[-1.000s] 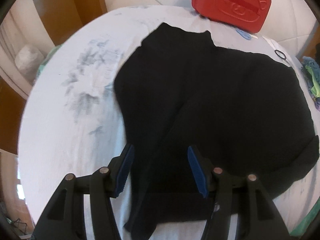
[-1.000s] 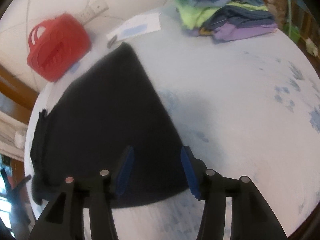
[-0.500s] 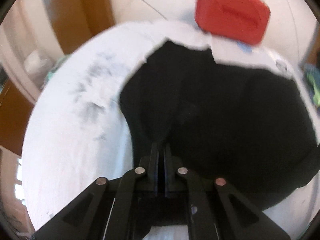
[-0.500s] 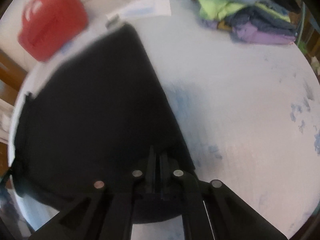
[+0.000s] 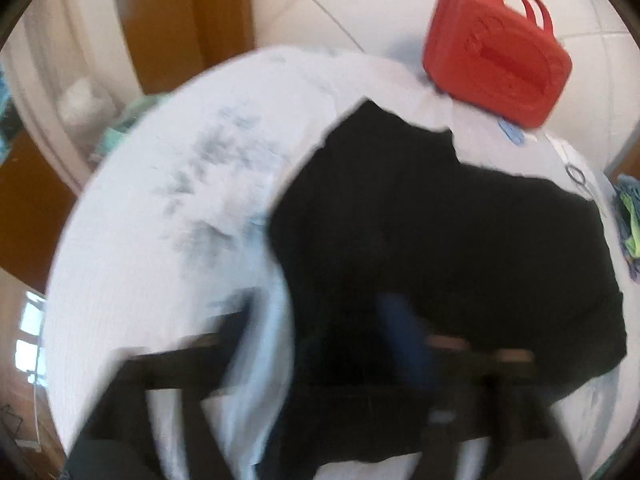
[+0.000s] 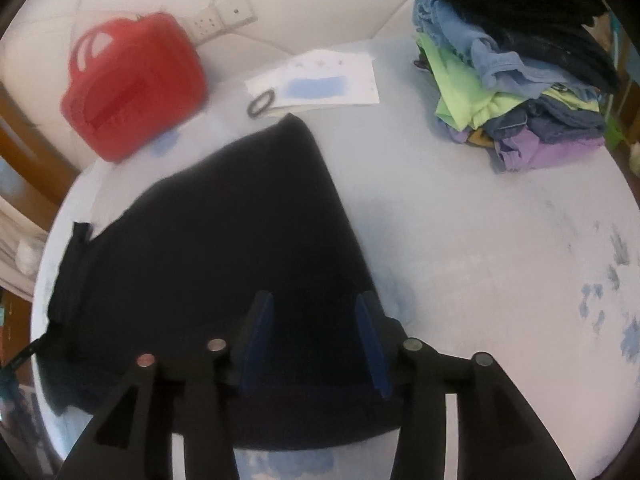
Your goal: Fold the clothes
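Black garment [image 6: 208, 248] lies flat beside red case [image 6: 132, 84]; right gripper [image 6: 316, 340] spread wide over its hem; left gripper [image 5: 332, 344] blurred, cannot tell; pinch both layers squarely.

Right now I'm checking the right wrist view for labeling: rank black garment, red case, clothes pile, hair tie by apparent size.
1. Black garment, nearest the camera.
2. Clothes pile and red case: look similar, so unranked.
3. Hair tie, smallest.
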A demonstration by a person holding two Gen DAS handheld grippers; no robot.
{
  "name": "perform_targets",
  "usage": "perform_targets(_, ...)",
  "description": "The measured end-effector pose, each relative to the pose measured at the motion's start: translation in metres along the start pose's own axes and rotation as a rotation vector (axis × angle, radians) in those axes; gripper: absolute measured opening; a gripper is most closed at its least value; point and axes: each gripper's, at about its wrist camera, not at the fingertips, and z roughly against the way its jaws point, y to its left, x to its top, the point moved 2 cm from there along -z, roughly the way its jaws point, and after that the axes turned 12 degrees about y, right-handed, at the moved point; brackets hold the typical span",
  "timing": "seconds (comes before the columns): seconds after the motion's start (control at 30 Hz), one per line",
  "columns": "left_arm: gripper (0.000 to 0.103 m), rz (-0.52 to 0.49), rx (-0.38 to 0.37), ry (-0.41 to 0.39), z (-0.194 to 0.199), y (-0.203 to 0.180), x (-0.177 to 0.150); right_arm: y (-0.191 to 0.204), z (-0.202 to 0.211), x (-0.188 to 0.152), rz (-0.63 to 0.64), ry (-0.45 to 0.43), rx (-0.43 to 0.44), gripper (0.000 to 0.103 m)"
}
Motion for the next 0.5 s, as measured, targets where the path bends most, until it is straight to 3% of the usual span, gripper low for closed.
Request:
perform_targets(0.07,0.102,0.0,0.016,-0.01,0.007,0.006,-0.008,-0.009,0.003,-0.009,-0.026,0.002,-0.002,0.054)
perform_targets(0.23,0.102,-0.043,0.095,0.066,-0.004,0.009,-0.033,-0.035,-0.004,-0.034,-0.111,0.048,0.017,0.054)
perform_targets(0.43,0.102,-0.058,0.02,0.133,-0.019,-0.004,-0.05,-0.031,-0.023,-0.048,-0.086,0.097,0.036,0.053)
perform_targets(0.47,0.102,-0.068,0.016,0.142,-0.022,-0.008,-0.052,-0.027,-0.028,-0.05,-0.069,0.114,0.043,0.051)
perform_targets(0.5,0.102,-0.079,0.015,0.16,-0.027,-0.012,-0.054,-0.023,-0.033,-0.052,-0.052,0.137,0.05,0.039)
